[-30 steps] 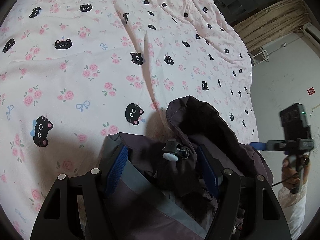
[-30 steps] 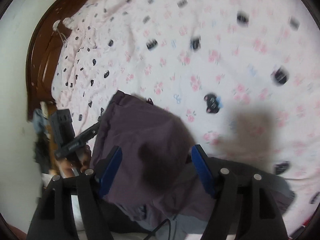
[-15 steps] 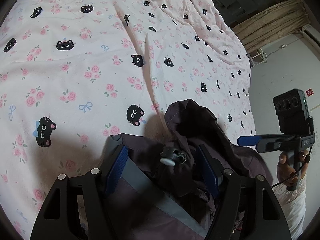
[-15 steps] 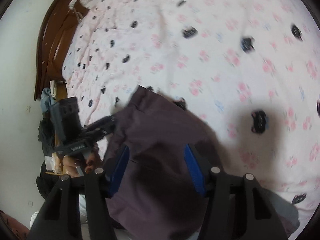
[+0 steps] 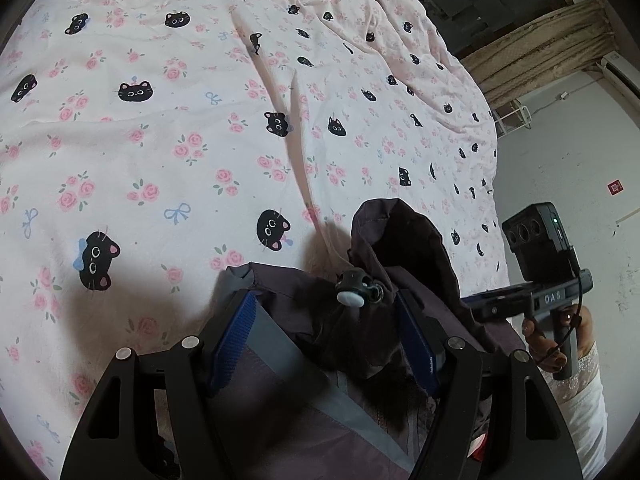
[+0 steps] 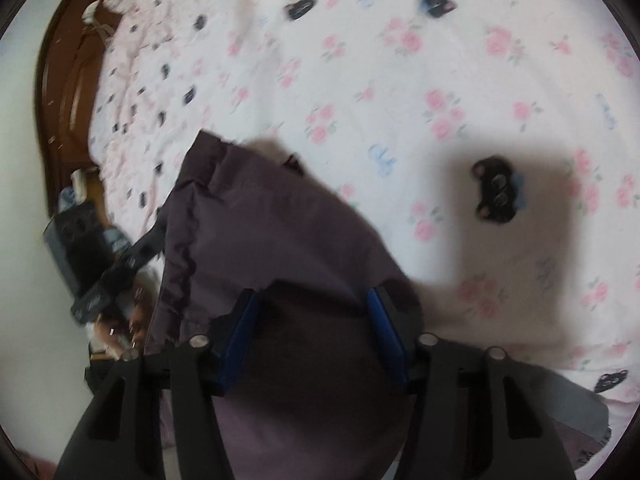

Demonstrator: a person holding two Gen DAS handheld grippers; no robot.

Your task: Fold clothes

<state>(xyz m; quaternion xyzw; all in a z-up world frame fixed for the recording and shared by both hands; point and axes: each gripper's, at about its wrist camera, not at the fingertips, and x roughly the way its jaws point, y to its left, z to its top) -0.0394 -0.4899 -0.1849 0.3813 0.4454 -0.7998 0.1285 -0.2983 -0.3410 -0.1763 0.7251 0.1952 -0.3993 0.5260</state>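
Dark purple jacket bunched at the near edge of the bed, both grippers on it.

We see the jacket (image 5: 400,248) heaped on the bed (image 5: 160,140), its toggle (image 5: 352,292) up. Left gripper (image 5: 328,336): fingers part open around a wad of cloth; whether they pinch it we cannot tell. Right gripper (image 6: 312,332): fingers closing, cloth between them. Best to catch one edge only and spread it flat before creasing. Wooden headboard (image 6: 60,92) and curtain (image 5: 540,48) stand clear; only the garment's own bunching hinders.
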